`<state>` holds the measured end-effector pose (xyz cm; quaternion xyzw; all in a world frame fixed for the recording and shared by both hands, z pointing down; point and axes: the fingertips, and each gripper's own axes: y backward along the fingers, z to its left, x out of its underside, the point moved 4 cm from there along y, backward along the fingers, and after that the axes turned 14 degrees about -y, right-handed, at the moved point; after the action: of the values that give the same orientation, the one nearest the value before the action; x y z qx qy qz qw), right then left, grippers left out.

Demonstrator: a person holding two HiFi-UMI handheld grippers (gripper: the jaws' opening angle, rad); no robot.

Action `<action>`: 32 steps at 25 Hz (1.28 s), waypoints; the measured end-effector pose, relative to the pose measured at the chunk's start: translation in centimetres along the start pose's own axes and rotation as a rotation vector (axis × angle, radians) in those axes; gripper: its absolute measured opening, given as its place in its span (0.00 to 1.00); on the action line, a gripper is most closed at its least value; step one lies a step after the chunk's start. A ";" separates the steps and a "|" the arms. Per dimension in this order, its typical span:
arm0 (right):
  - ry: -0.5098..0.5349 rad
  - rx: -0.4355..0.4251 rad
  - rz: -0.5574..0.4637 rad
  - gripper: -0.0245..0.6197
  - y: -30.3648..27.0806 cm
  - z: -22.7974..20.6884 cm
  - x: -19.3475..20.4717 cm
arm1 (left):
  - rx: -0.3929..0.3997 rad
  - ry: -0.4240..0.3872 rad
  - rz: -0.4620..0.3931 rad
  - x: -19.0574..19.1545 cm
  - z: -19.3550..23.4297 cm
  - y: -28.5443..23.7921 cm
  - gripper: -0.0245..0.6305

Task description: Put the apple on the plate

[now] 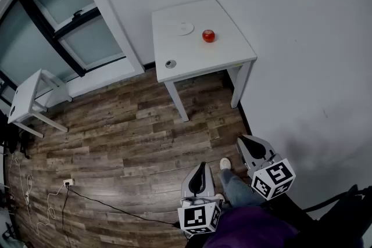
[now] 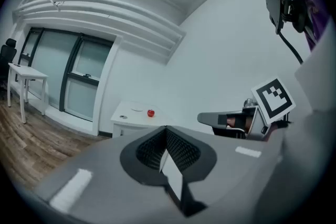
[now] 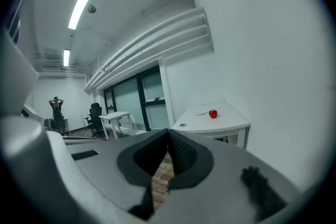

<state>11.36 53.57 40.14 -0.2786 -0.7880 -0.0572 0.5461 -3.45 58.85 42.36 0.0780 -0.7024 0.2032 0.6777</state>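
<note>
Closed tip to tip at the left gripper (image 2: 166, 128), nothing pinched between the ribbed black pads. Same at the right gripper (image 3: 168, 132): shut and empty. Held side by side low over the wood floor (image 1: 116, 142), the right one slightly ahead, next to a white shoe (image 1: 225, 164). Both aimed toward the white table (image 1: 197, 61) in the corner and well apart from it. On the far half of that tabletop, the apple (image 1: 208, 36): small, round, glossy red, with a pale highlight on top. Near it on the left in the head view, apart and not touching, the plate (image 1: 185, 28): flat, white, barely distinct from the tabletop. Closer to the front edge, a round grey grommet (image 1: 170, 64). Off by the windows, a second small white table (image 1: 26, 96).
</note>
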 end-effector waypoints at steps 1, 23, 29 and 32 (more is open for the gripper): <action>0.003 -0.002 0.001 0.05 -0.9 -0.4 -0.5 | -0.002 0.000 0.000 -0.2 0.4 -1.0 0.04; 0.044 -0.058 0.035 0.05 -16.6 -9.9 -9.2 | -0.056 -0.018 -0.007 -5.5 5.3 -19.6 0.04; 0.039 -0.032 0.034 0.05 -18.0 -11.3 -10.3 | -0.073 -0.005 -0.008 -6.0 6.2 -21.7 0.04; 0.028 -0.014 0.049 0.05 -19.3 -11.9 -10.3 | -0.093 0.008 -0.007 -6.0 7.3 -22.9 0.04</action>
<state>14.14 28.84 39.76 -0.3009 -0.7729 -0.0533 0.5561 -0.90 34.31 40.54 0.0482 -0.7080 0.1684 0.6842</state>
